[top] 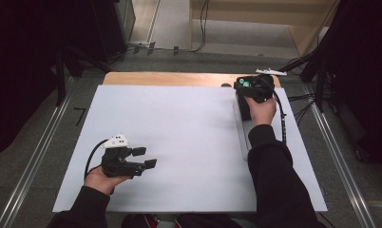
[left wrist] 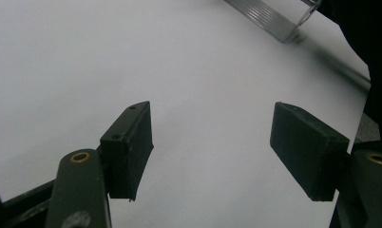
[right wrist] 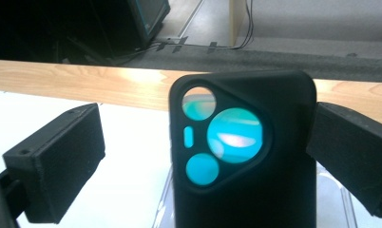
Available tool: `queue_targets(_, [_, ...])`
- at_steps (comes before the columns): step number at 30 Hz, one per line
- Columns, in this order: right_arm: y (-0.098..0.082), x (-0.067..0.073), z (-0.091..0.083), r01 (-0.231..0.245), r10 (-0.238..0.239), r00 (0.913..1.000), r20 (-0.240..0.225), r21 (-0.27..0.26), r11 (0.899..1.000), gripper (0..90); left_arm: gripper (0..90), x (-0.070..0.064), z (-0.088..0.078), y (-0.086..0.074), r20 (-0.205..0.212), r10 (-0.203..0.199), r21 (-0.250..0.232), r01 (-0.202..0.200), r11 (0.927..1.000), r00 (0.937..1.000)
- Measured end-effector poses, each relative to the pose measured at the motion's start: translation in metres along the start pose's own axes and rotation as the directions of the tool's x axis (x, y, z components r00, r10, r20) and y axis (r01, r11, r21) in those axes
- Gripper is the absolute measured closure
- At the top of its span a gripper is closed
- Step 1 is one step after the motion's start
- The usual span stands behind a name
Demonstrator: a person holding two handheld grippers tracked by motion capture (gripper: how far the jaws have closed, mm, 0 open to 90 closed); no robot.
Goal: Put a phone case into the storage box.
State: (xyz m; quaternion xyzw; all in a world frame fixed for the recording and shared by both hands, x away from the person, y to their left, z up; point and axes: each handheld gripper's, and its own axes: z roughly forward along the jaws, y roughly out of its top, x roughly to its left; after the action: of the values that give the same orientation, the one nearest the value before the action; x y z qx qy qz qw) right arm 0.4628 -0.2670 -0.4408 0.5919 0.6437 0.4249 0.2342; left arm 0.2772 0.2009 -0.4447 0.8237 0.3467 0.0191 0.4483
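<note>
The black phone case (right wrist: pixel 243 156) stands upright in a clear holder (right wrist: pixel 343 209) at the bench's far right. Right tongs (right wrist: pixel 205 156) released around it; left tongs (left wrist: pixel 210 152) gape empty. Close squarely on its edges before lifting.

A lab: white-topped table (top: pixel 179 142); floor rails (top: pixel 32 161); trailing cables (top: pixel 303 107).

L gripper (top: pixel 148 157): held low at near-left of the high view, L hand (top: pixel 100 179) wrapped round its rear, jaws pointing right, level, set apart with nothing between pads. R gripper (top: pixel 246 84): at far right, R hand (top: pixel 262 110) gripping from behind, forearm in dark sleeve extended fwd; jaws spread wide, left pad (right wrist: pixel 56 166) clear of contact.
</note>
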Motion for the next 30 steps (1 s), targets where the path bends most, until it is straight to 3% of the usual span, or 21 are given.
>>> queue_targets(14, [-0.005, 0.011, -0.028, 0.033, -0.032, 0.999, -0.033, 0.034, 0.999, 0.0, 30.9, 0.0, -0.001, 0.001, 0.005, 0.002, 0.0, -0.002, 1.0, 1.0])
queue_targets(25, [-0.011, 0.035, -0.052, 0.075, -0.071, 0.9917, -0.107, 0.033, 0.997, 0.0, 30.9, 0.0, 0.001, 0.002, 0.01, 0.001, 0.003, -0.001, 1.0, 1.0])
queue_targets(30, [-0.018, 0.05, -0.062, 0.113, -0.104, 0.9847, -0.139, 0.059, 0.992, 0.0, 30.8, 0.001, 0.002, 0.002, 0.017, 0.003, 0.014, -0.003, 0.9999, 0.9999])
